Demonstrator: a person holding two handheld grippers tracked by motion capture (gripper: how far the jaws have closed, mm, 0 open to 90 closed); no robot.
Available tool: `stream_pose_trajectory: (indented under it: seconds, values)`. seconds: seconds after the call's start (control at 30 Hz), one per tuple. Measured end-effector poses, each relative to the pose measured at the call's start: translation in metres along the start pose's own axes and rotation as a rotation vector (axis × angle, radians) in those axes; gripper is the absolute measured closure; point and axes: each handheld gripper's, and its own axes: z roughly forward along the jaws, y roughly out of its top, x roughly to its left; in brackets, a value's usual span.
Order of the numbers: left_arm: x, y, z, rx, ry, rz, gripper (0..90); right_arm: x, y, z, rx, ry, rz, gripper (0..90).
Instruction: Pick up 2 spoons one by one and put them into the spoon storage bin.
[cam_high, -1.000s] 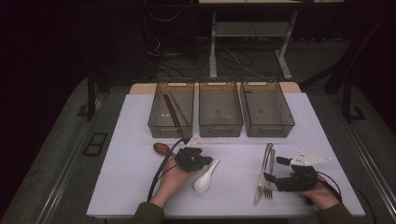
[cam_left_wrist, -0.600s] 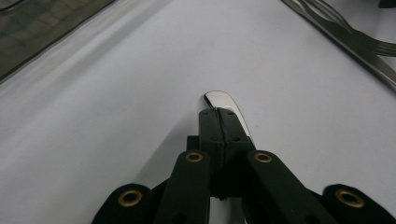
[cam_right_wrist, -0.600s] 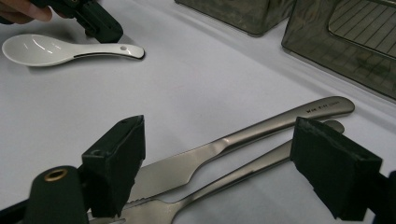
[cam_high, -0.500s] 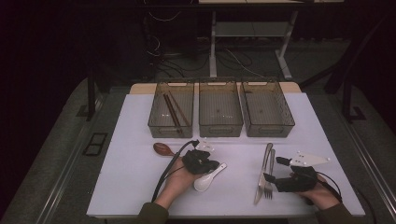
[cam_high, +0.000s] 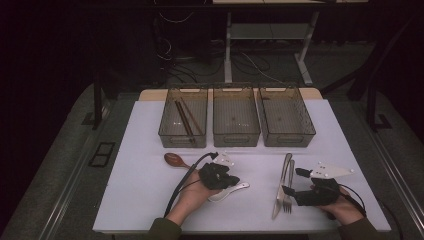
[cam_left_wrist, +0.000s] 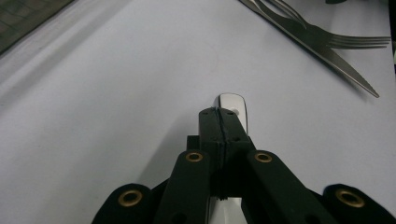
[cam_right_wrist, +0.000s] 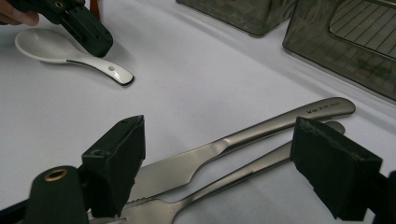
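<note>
A white ceramic spoon lies on the white table, its handle pointing right. My left gripper sits right over that handle, jaws pressed together with no gap; the handle passes under them and pokes out past the tips. From the right gripper view the left gripper rests on the spoon. A steel knife and fork lie side by side. My right gripper stands open, straddling the knife and fork.
Three clear bins stand in a row at the back: the left one holds chopsticks, then the middle and right. A brown wooden spoon lies left of my left hand.
My left gripper has moved right and nearer, over the white spoon. The spoon's handle has swung round to point right. The right gripper has not moved.
</note>
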Motion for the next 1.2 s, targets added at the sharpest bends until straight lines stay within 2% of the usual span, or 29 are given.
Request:
stream_pose_trajectory:
  seconds: [0.23,0.33,0.57,0.67,0.8,0.9,1.1,1.2]
  values:
    - [0.001,-0.004,-0.013,-0.051,0.016,-0.017,82.7,0.0,0.0,0.0,0.0,-0.003,-0.002,18.0]
    - [0.0,-0.009,-0.021,-0.066,0.024,-0.024,74.7,0.0,0.0,0.0,-0.001,-0.004,-0.003,18.0]
    - [-0.001,-0.029,-0.04,-0.084,0.032,-0.046,48.4,0.0,0.0,-0.001,0.0,-0.007,-0.009,18.0]
    - [-0.002,-0.036,-0.047,-0.1,0.045,-0.066,43.1,0.0,0.0,-0.001,-0.001,-0.008,-0.005,18.0]
    - [-0.006,-0.046,-0.051,-0.113,0.042,-0.089,39.2,0.0,0.0,-0.001,0.001,-0.009,-0.01,18.0]
    - [-0.01,-0.051,-0.052,-0.101,0.055,-0.096,39.0,0.0,0.0,-0.001,0.001,-0.012,-0.013,18.0]
    - [-0.011,-0.054,-0.049,-0.083,0.051,-0.094,39.3,0.0,0.0,-0.001,0.003,-0.013,-0.014,18.0]
    - [-0.011,-0.054,-0.046,-0.064,0.051,-0.079,39.8,0.001,0.0,-0.001,0.005,-0.012,-0.015,18.0]
